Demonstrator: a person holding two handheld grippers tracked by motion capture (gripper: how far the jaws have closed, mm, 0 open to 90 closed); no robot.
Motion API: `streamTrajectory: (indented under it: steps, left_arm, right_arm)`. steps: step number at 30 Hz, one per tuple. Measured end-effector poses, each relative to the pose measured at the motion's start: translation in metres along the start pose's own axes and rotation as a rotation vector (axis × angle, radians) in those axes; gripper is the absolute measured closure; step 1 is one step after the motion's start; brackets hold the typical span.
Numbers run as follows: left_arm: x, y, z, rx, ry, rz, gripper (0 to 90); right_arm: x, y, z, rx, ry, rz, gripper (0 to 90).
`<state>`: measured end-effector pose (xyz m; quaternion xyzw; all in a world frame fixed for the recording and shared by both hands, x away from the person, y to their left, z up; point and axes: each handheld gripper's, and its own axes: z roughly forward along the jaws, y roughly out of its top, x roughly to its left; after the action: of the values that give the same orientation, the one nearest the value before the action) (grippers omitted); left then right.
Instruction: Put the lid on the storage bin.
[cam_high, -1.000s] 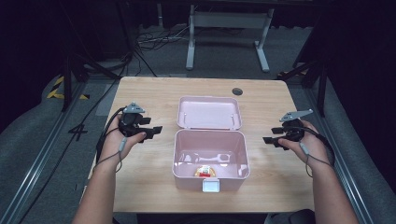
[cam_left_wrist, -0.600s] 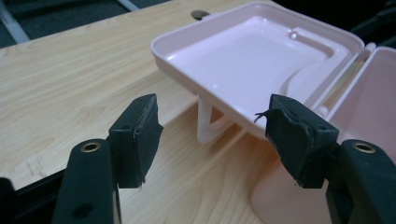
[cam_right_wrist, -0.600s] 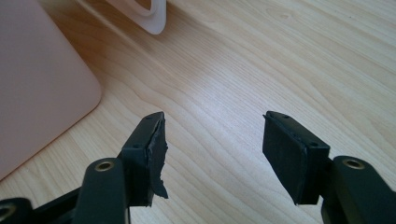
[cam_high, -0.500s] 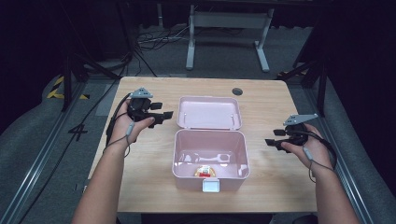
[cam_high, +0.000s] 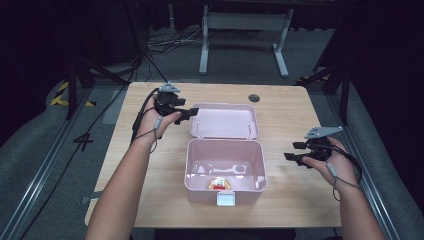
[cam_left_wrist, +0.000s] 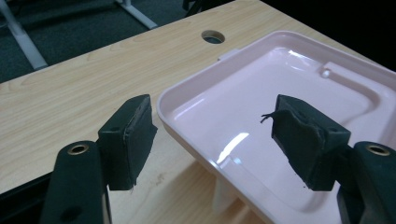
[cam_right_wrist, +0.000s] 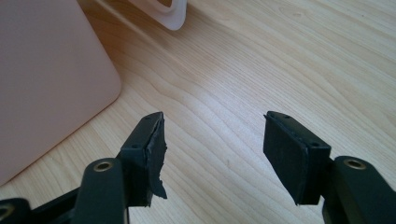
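Observation:
An open pink box (cam_high: 196, 165) stands mid-table, its lid (cam_high: 225, 121) lying flat behind it, inside up. Inside the box lie a small red and yellow item (cam_high: 219, 183) and a pale clear piece (cam_high: 225, 167). My left gripper (cam_high: 187, 114) is at the lid's left edge. In the left gripper view it (cam_left_wrist: 212, 119) is open, its jaws straddling the lid's rim (cam_left_wrist: 187, 135), one pad (cam_left_wrist: 135, 135) outside and one over the inside. My right gripper (cam_high: 295, 151) hovers open to the right of the box. In its own view it (cam_right_wrist: 212, 140) has bare wood between the jaws, with the box wall (cam_right_wrist: 46, 84) at left.
The wooden table (cam_high: 285, 115) has a round cable hole (cam_high: 254, 97) behind the lid. A white latch tab (cam_high: 225, 200) sits on the box's front. Dark floor, cables and a metal frame (cam_high: 242, 30) lie beyond the far edge.
My left gripper moved away from me and rightward to the lid's left edge. My right gripper drifted slightly toward me, staying open.

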<state>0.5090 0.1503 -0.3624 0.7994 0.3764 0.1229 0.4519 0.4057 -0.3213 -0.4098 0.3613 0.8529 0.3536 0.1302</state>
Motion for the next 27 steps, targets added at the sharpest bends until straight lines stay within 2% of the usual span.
streamTrajectory:
  steps: [3, 4, 5, 9, 11, 12, 14, 19, 24, 27]
  left_arm:
    - [0.004, 0.001, 0.007, 0.008, 0.012, -0.017, 30.4]
    - [0.01, 0.001, 0.015, 0.024, 0.008, -0.049, 30.8]
    - [0.013, 0.0, 0.019, 0.03, 0.008, -0.063, 30.8]
    - [0.02, -0.003, 0.029, 0.047, 0.018, -0.08, 30.8]
    - [0.023, -0.005, 0.036, 0.042, -0.006, -0.112, 30.8]
    - [0.024, -0.006, 0.038, 0.036, -0.016, -0.116, 30.8]
    - [0.024, -0.007, 0.044, 0.016, -0.06, -0.136, 30.6]
    - [0.023, -0.009, 0.053, 0.03, -0.057, -0.129, 30.6]
    - [0.023, -0.013, 0.061, 0.072, -0.066, -0.134, 32.4]
    - [0.025, -0.014, 0.061, 0.07, -0.1, -0.171, 34.5]
  right_arm:
    - [0.0, -0.001, 0.0, 0.0, -0.002, -0.001, 39.6]
    - [0.001, -0.002, -0.001, -0.001, -0.006, 0.0, 39.6]
    - [0.001, -0.002, -0.001, 0.001, -0.006, -0.002, 39.6]
    - [0.002, -0.003, -0.002, -0.001, -0.007, -0.004, 39.6]
    - [0.002, -0.004, -0.003, -0.001, -0.009, -0.002, 39.6]
    - [0.001, -0.004, -0.004, -0.001, -0.012, -0.003, 39.6]
    - [0.002, -0.004, -0.005, -0.004, -0.007, -0.003, 39.6]
    - [0.005, -0.002, -0.006, -0.015, 0.001, -0.011, 39.4]
    - [0.007, 0.0, -0.006, -0.019, 0.005, -0.02, 39.5]
    - [0.008, 0.0, -0.007, -0.021, 0.016, -0.026, 39.7]
